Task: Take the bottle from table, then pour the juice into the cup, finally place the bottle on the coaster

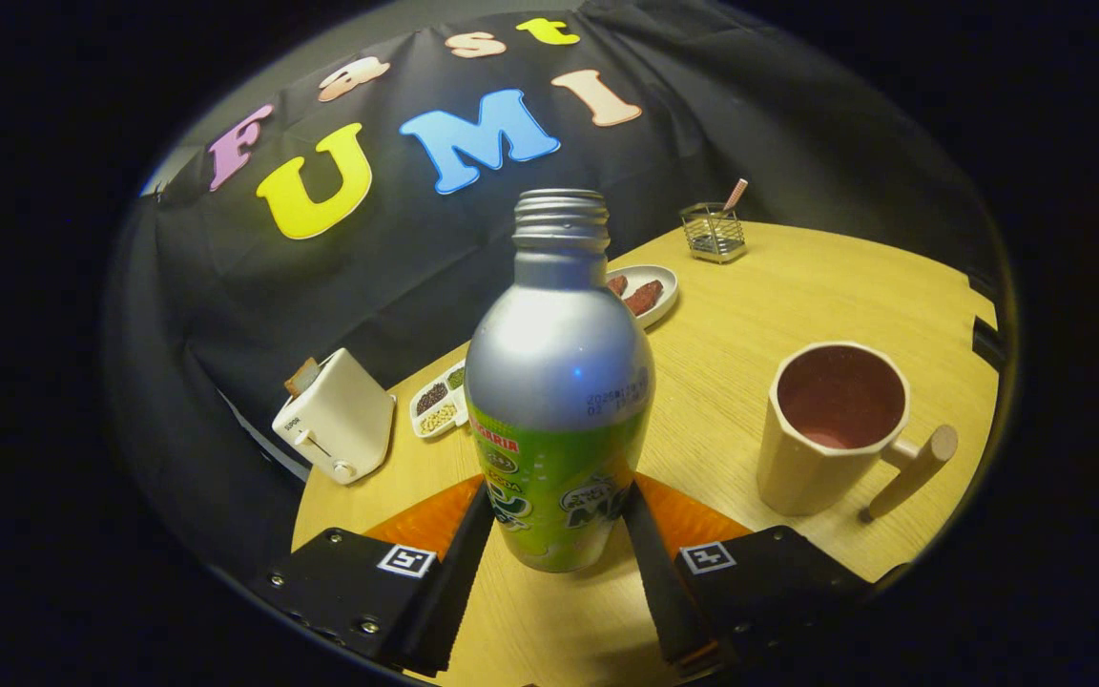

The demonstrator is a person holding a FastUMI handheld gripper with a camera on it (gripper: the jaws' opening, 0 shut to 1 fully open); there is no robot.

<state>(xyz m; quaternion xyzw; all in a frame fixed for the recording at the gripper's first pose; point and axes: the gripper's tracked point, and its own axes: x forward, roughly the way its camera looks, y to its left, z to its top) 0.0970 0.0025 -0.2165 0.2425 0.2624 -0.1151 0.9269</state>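
Between the fingers of the hand-held gripper (557,534): uncapped bottle (557,382), pinched at both sides, seemingly lifted off the worktop (798,286). Step: carrying. Next: tilt its mouth over cup (831,429), near right.

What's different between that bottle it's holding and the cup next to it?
The bottle, between the gripper fingers, is silver metal with a green label; the cup, off to one side of the fingers, is plain cream. The bottle narrows to a small threaded neck with no cap; the cup has a wide open mouth. The cup has a wooden handle; the bottle has none. Both are open-topped.
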